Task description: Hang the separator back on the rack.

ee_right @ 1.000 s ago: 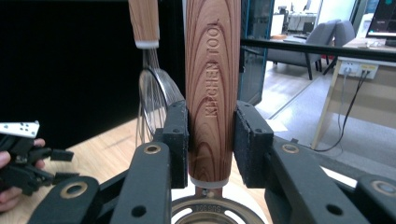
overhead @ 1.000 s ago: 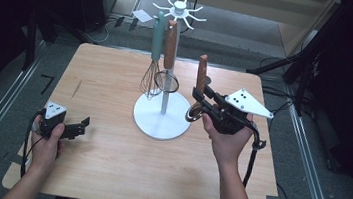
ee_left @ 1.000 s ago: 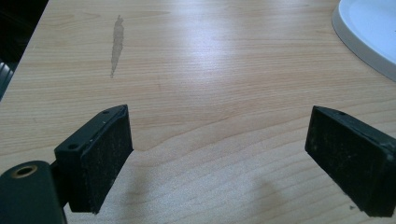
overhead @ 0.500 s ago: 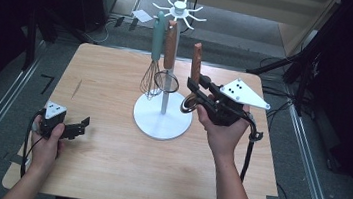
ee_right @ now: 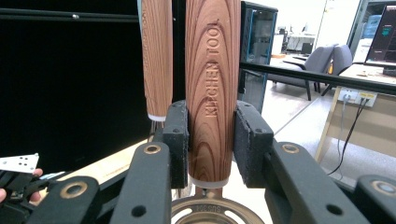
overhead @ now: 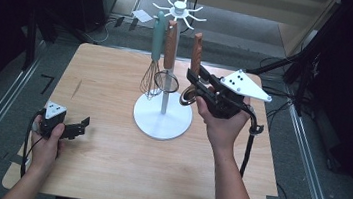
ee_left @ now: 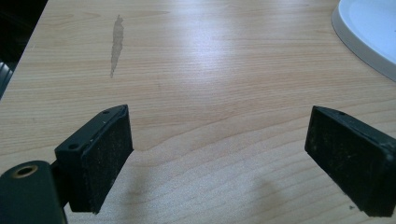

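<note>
Clamping a wooden-handled utensil [overhead: 196,56] upright beside the stand [overhead: 162,120], right hand-held gripper [overhead: 194,83] raised, left hand-held gripper [overhead: 78,128] released, resting low on table [overhead: 106,172].

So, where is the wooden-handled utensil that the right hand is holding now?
In the high view the wooden-handled utensil stands upright, clamped in the right hand-held gripper, just right of the white rack and off its hooks.

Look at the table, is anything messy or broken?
Nothing is spilled or broken. The only odd mark is a grey streak on the wooden table, like a scuff. The whisk hangs straight on the white rack, and the right gripper holds a wooden-handled utensil upright.
</note>
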Demonstrator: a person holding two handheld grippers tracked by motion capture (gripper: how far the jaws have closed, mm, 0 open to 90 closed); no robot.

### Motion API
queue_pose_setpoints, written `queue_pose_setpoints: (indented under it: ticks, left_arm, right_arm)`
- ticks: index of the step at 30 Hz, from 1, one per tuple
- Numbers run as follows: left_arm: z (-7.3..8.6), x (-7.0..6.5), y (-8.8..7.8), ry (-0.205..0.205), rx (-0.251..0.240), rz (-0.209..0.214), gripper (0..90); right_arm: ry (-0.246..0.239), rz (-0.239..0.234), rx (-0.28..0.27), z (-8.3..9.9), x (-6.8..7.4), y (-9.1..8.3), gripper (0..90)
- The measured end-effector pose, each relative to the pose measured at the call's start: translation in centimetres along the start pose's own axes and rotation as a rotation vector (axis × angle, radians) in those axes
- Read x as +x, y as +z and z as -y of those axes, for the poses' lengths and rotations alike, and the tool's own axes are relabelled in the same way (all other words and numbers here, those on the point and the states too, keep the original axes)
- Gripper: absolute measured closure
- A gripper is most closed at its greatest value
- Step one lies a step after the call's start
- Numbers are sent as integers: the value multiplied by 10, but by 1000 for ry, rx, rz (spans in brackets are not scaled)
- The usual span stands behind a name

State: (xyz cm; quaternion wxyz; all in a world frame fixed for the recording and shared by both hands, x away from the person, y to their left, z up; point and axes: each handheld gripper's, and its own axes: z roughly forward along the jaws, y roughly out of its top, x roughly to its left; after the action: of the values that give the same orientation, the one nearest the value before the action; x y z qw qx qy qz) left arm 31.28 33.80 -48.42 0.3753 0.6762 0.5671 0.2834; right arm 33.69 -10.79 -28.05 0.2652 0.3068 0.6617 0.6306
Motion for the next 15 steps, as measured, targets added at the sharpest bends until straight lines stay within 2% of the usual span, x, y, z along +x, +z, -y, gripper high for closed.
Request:
queue_pose_setpoints:
  ticks: [15]
  left_arm:
    - [0,0,0,1,2,-1,83]
  right_arm:
    - [-2,-3,-19,-11,3,6,704]
